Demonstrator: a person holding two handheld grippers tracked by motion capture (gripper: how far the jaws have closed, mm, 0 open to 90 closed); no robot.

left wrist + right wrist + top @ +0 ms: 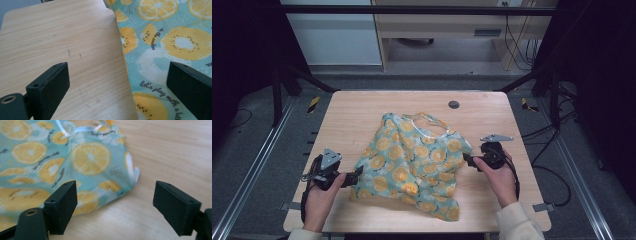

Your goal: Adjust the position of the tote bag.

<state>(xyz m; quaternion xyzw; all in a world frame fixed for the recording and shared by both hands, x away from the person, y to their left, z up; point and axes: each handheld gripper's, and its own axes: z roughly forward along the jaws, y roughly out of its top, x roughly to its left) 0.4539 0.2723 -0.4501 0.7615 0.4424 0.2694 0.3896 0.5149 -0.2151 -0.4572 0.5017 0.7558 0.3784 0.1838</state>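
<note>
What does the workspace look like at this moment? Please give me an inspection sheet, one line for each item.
Surface: light wooden table with a small dark round insert near its far edge; faint scuff marks in the left gripper view.
Job's things: one teal garment with a lemon-slice print, crumpled, lying in the middle of the table.
Clutter: nothing seen.
Grippers: left gripper open at the garment's left edge; right gripper open at its right edge; neither has closed on cloth.
Cables: a black cable loops from the right gripper; more cables lie on the floor to the right.
Surroundings: dark frame bars, grey floor, wooden furniture behind.
</note>
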